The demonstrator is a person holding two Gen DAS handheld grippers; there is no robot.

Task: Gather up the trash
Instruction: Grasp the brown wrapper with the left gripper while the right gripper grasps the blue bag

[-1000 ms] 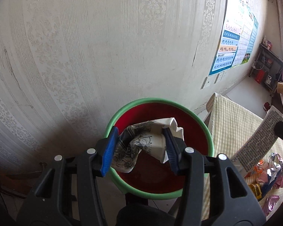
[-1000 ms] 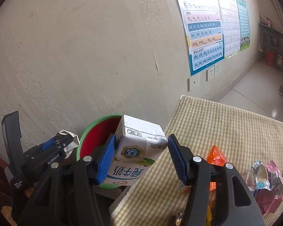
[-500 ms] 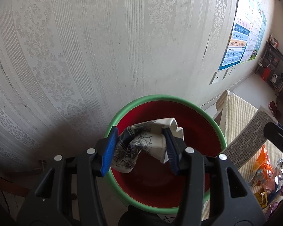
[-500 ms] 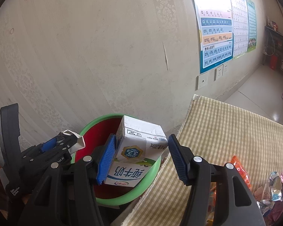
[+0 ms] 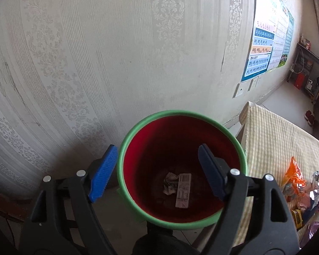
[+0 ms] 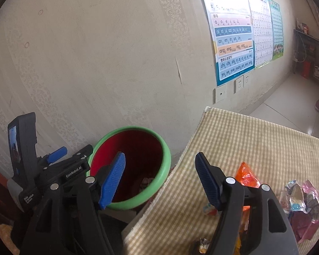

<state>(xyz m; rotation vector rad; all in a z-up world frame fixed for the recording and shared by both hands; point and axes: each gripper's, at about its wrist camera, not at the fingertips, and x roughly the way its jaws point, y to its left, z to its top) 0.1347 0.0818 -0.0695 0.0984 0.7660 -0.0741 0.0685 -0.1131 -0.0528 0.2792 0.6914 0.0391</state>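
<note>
Over by the papered wall [image 5: 117, 53] on the left, the left gripper [image 5: 157, 170] hangs above a red bin [image 5: 159, 136] with a green rim; its blue pads [image 5: 103, 174] have just been spreading and now stand wide apart with nothing between them, one outside the bin's left rim and the other over its mouth. Down on the dark floor of the bin lie a crumpled paper [image 5: 170, 182] and, touching it on the right, a milk carton [image 5: 183, 190] flat on its side with its barcode up. From the other side, the right gripper [image 6: 159, 178] is held over the gap between the bin [image 6: 165, 159] and the table; its jaws have also just been opening and are apart and empty, the left pad [image 6: 112, 180] over the bin's mouth and the right one above the table's near edge. The left gripper [image 6: 59, 165] shows there too, at the bin's left rim. To the right of the bin stands the table under a yellow checked cloth [image 6: 255, 144], its corner just beside the rim. On the cloth, further right, lie an orange wrapper [image 6: 245, 175] and a heap of shiny pink and silver wrappers [image 6: 302, 199] near the right edge. On the wall above the table's far end hang lettered charts [image 6: 234, 42], with sockets [image 6: 241, 84] just below them.
</note>
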